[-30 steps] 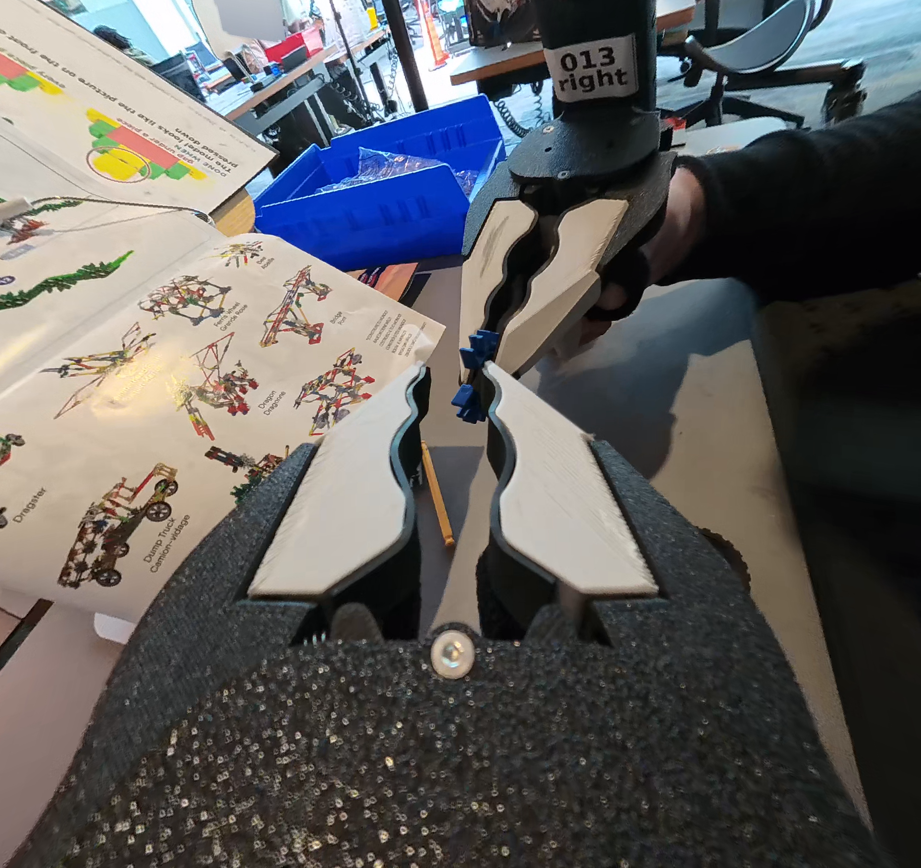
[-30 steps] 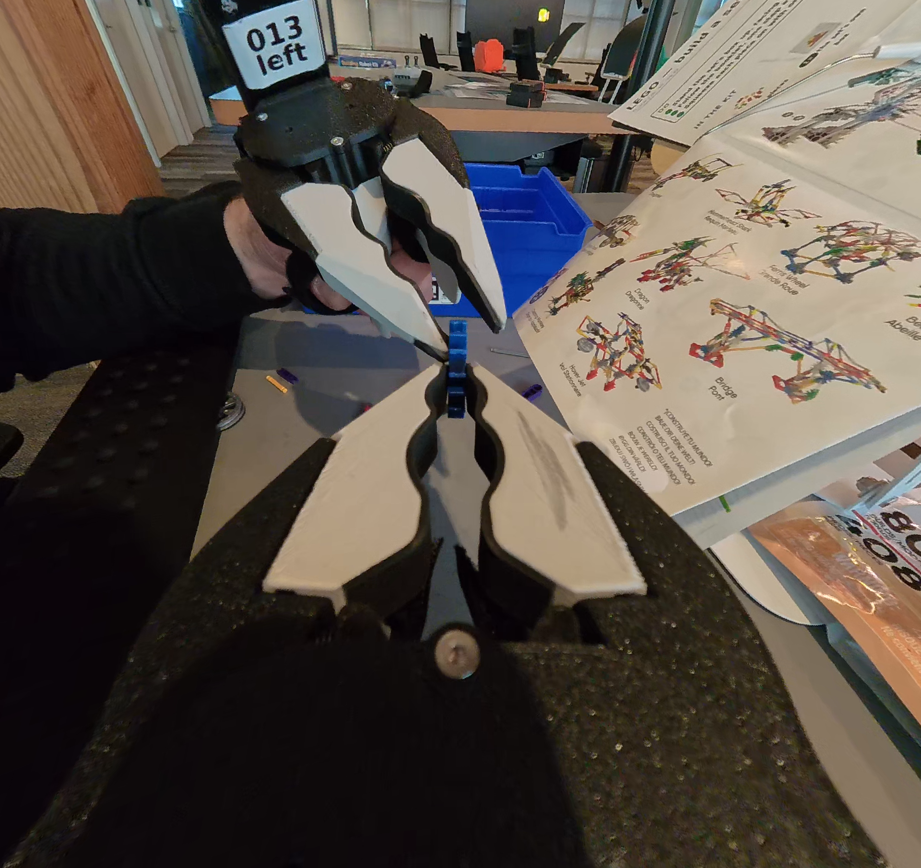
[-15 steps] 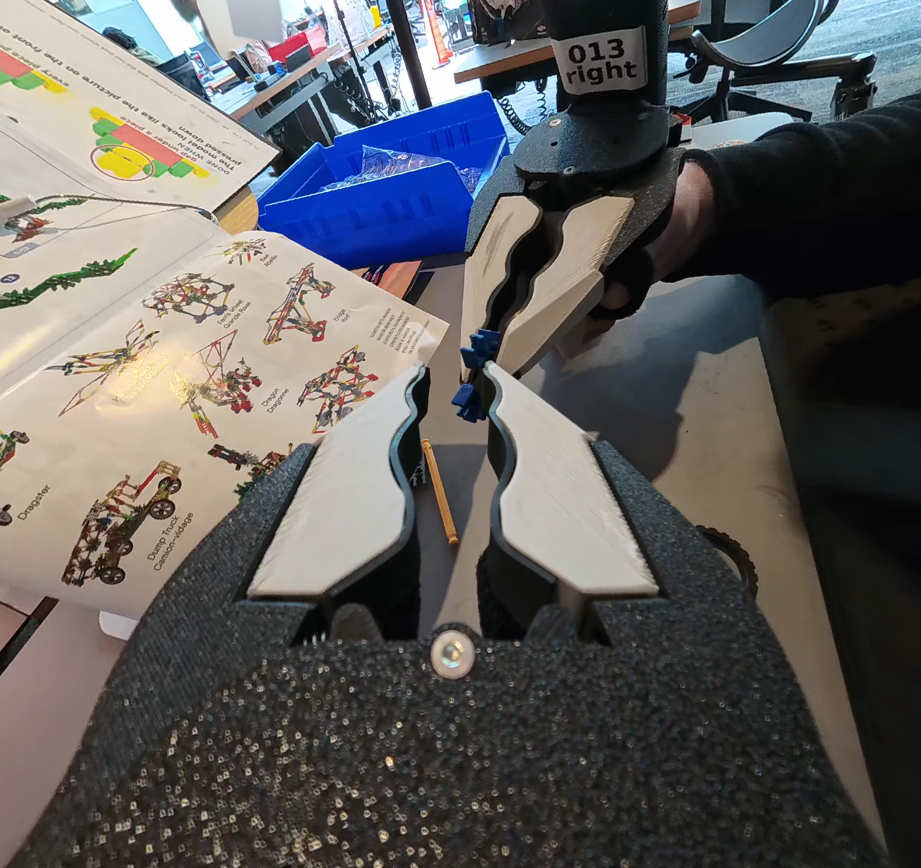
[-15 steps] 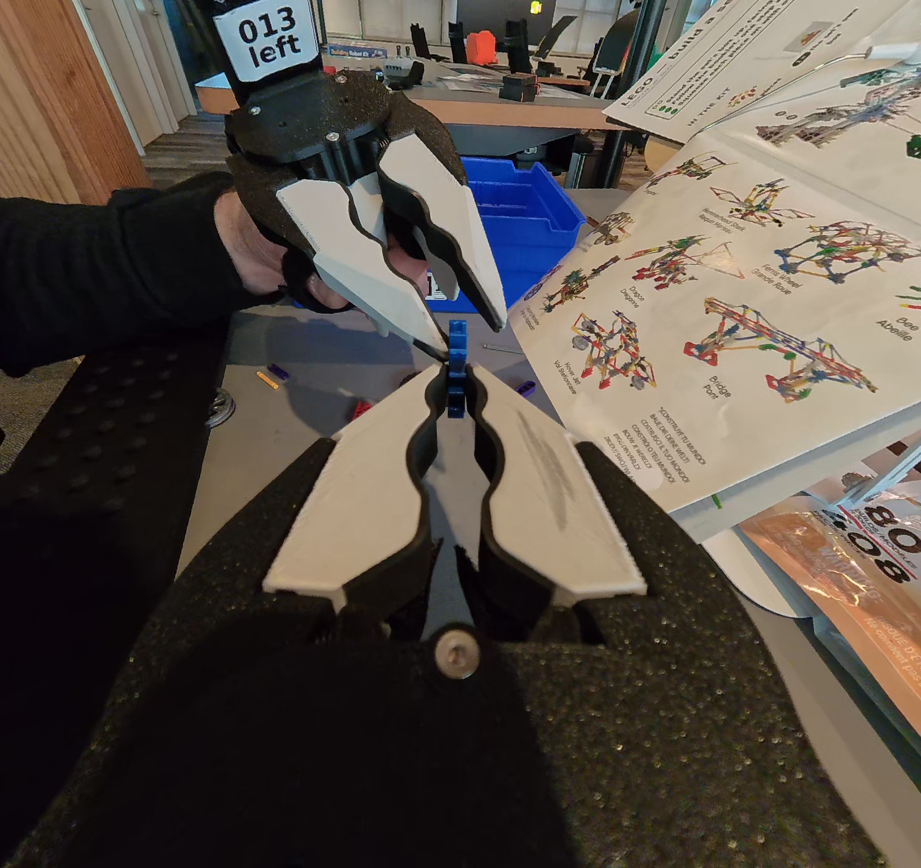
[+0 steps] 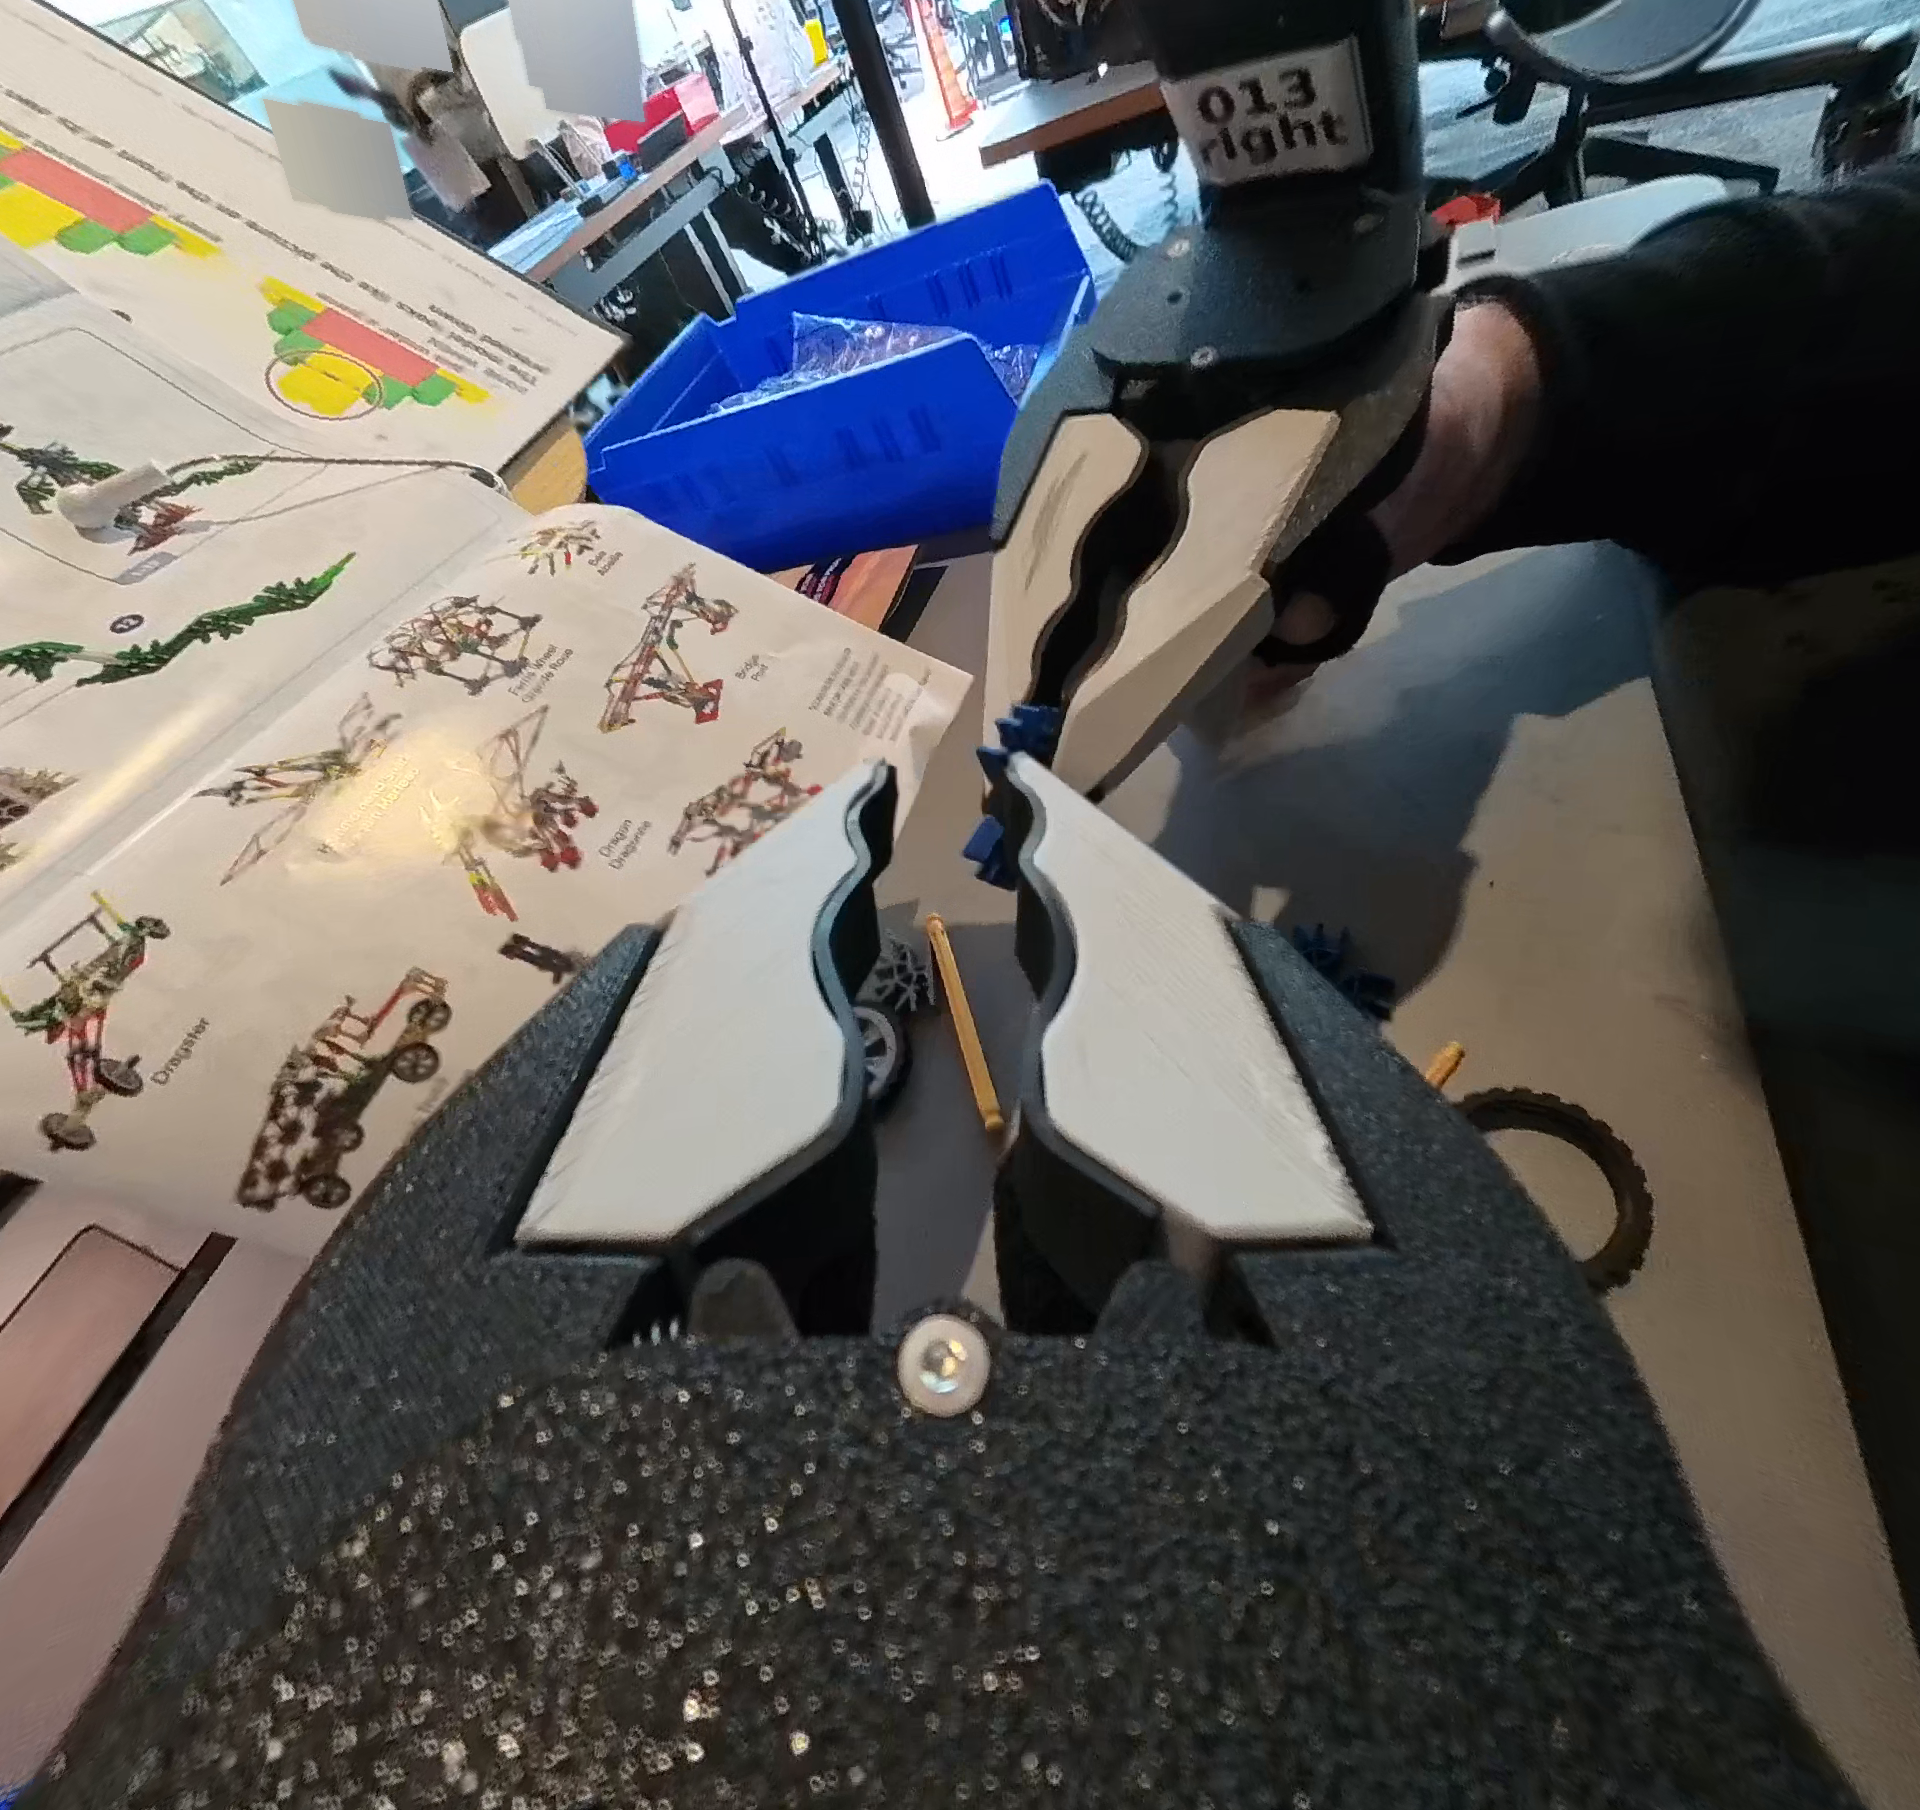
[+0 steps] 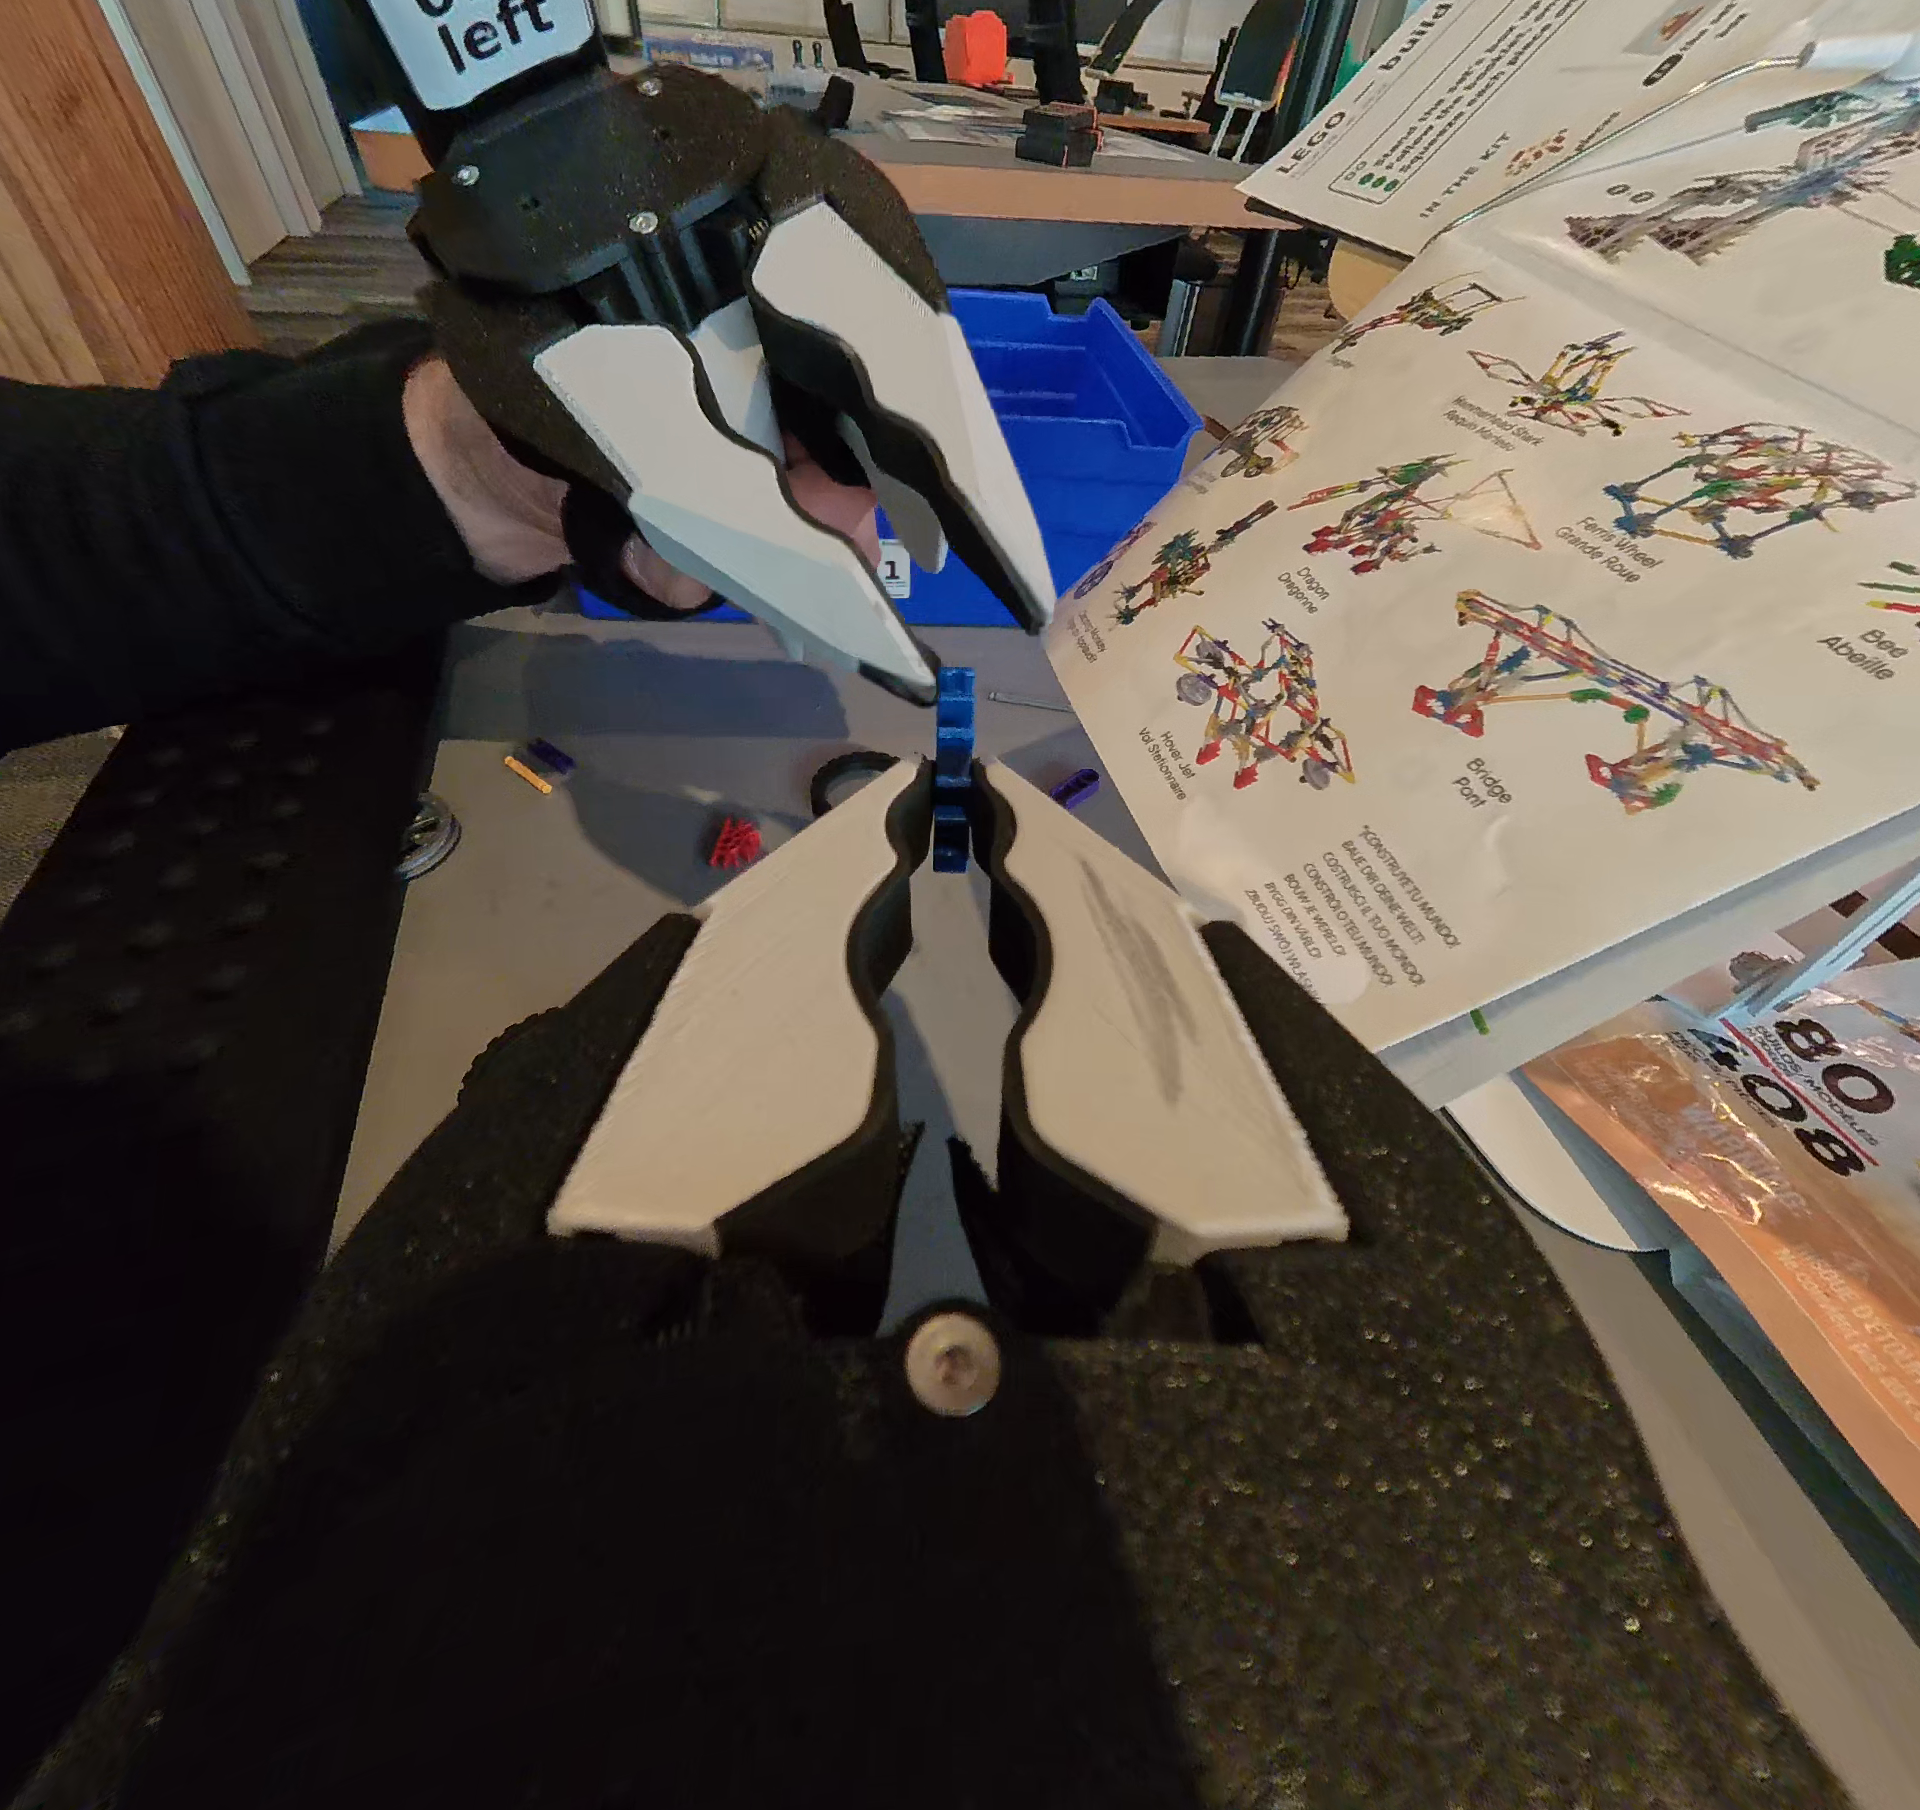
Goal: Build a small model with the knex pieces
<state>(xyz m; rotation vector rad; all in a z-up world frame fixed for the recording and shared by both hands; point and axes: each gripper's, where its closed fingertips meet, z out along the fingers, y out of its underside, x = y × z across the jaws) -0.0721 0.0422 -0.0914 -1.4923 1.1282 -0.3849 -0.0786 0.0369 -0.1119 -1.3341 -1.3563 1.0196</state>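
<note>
My right gripper (image 6: 951,773) is shut on a small blue toothed connector piece (image 6: 954,721) and holds it upright above the grey table (image 6: 623,887). My left gripper (image 5: 948,771) is open, and the blue piece (image 5: 987,830) lies at the inner edge of its right fingertip. In the right wrist view the left gripper (image 6: 977,654) comes in from above left, and its lower fingertip touches the top of the blue piece. In the left wrist view the right gripper (image 5: 1039,732) points down at the piece. A hand in a black sleeve holds each gripper.
An open instruction booklet (image 5: 416,773) stands at one side on a holder. A blue bin (image 5: 831,472) sits behind. Loose parts lie on the table: a yellow rod (image 5: 966,1022), a black tyre (image 5: 1590,1199), a red connector (image 6: 736,841), purple pieces (image 6: 1075,784). Left and right tips are no more than a few centimetres apart.
Both grippers have shifted a little, so more loose parts on the table show beneath them. The right gripper still holds the blue piece and the left stays open beside it.
</note>
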